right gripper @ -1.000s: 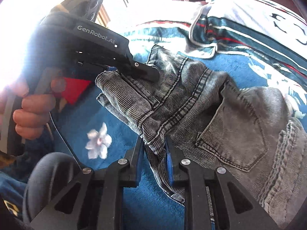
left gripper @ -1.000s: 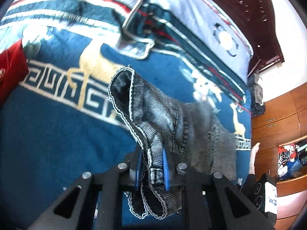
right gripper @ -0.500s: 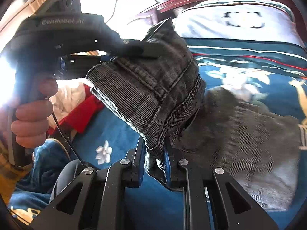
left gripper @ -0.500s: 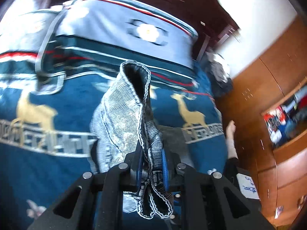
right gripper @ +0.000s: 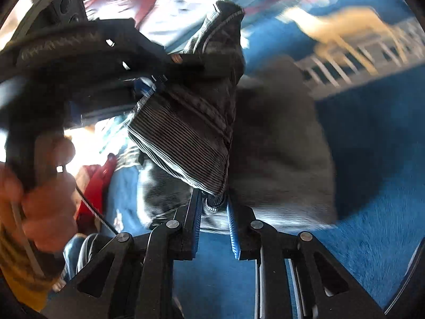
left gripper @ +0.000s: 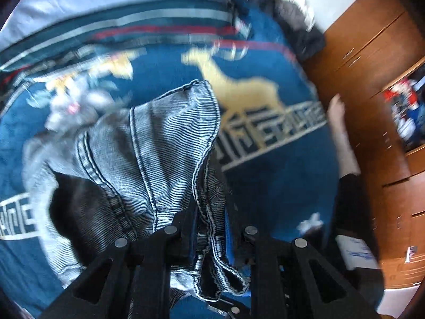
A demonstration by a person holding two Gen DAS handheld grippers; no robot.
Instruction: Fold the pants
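Observation:
Grey washed denim pants hang lifted over a blue deer-pattern blanket. My left gripper is shut on the waistband edge, with cloth bunched between its blue pads. My right gripper is shut on another fold of the pants. In the right wrist view, the left gripper's black body and the hand holding it are at the left, clamping the same cloth just above. The lower part of the pants drapes to the right, blurred.
A folded striped quilt lies at the head of the bed. Brown wooden cabinets stand on the right. A bare foot rests at the bed's right edge. A red item lies at the left.
Both grippers have lifted the pants and swung them right across the bed. The pants went from draped on the blanket to hanging bunched. Both views are now motion-blurred.

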